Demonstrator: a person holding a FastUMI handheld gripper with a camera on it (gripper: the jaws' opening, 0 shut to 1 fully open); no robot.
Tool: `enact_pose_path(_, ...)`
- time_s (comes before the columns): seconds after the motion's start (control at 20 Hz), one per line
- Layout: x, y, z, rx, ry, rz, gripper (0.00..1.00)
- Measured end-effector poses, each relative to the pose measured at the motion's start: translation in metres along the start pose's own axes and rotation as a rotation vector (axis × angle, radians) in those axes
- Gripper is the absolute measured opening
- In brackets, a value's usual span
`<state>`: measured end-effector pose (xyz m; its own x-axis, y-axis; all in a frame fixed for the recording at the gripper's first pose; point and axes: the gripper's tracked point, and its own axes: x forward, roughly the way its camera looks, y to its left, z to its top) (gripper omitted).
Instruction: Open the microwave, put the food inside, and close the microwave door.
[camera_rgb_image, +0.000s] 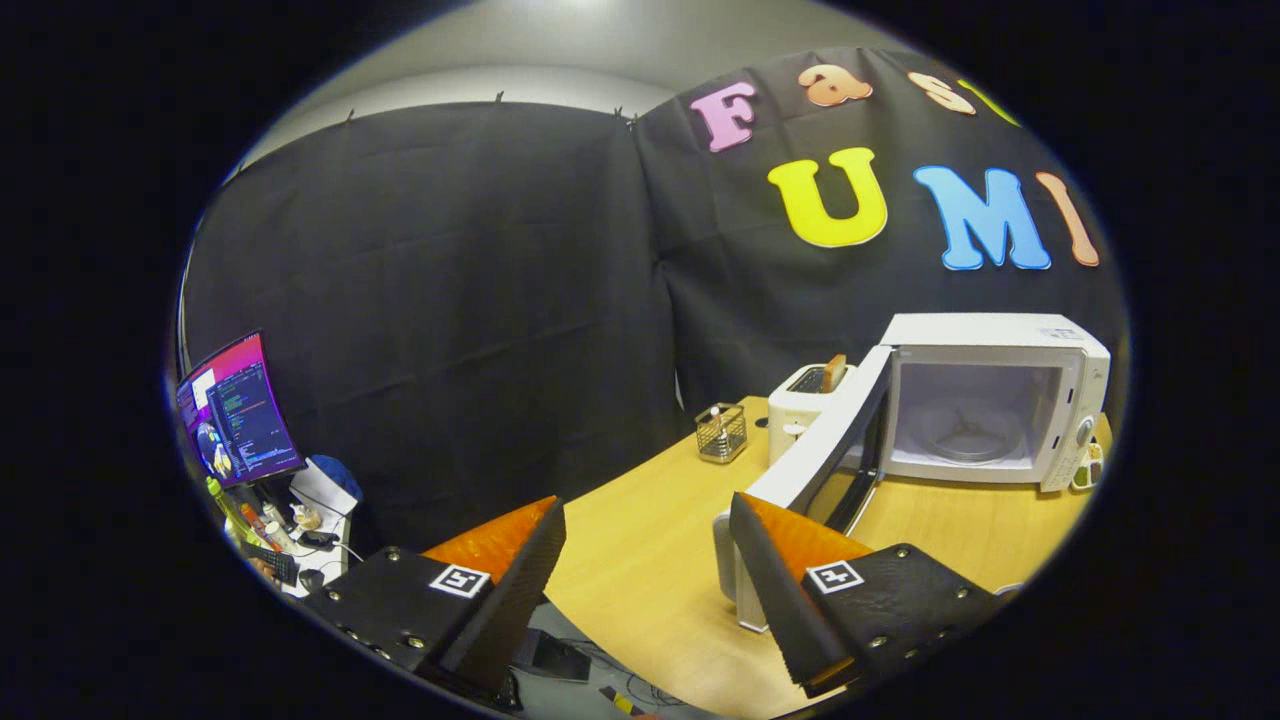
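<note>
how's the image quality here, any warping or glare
Gripper view: strong fisheye warp bends the table edge and tilts the microwave; lighting is even, with the open microwave cavity bright and readable; the monitor glows but is not blown out; the open claw looks sharp, holding nothing.

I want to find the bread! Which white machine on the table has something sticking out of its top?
The toaster, the small white box left of the microwave. A brown slice pokes from its slot; the microwave just stands open and empty. The gripper is open, holding nothing.
</note>
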<state>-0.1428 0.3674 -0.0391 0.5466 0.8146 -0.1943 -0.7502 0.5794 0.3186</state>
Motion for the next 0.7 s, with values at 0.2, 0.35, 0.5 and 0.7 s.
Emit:
enact_pose_path(0.2, -0.021, -0.053, 0.02, 0.029, -0.042, -0.096, 1.0)
enact_pose_path(0.35, -0.037, -0.095, 0.022, 0.032, -0.034, -0.169, 1.0)
enact_pose_path(0.5, -0.054, -0.137, 0.023, 0.054, -0.041, -0.242, 1.0)
enact_pose_path(0.7, -0.085, -0.192, 0.007, 0.084, -0.014, -0.342, 0.99)
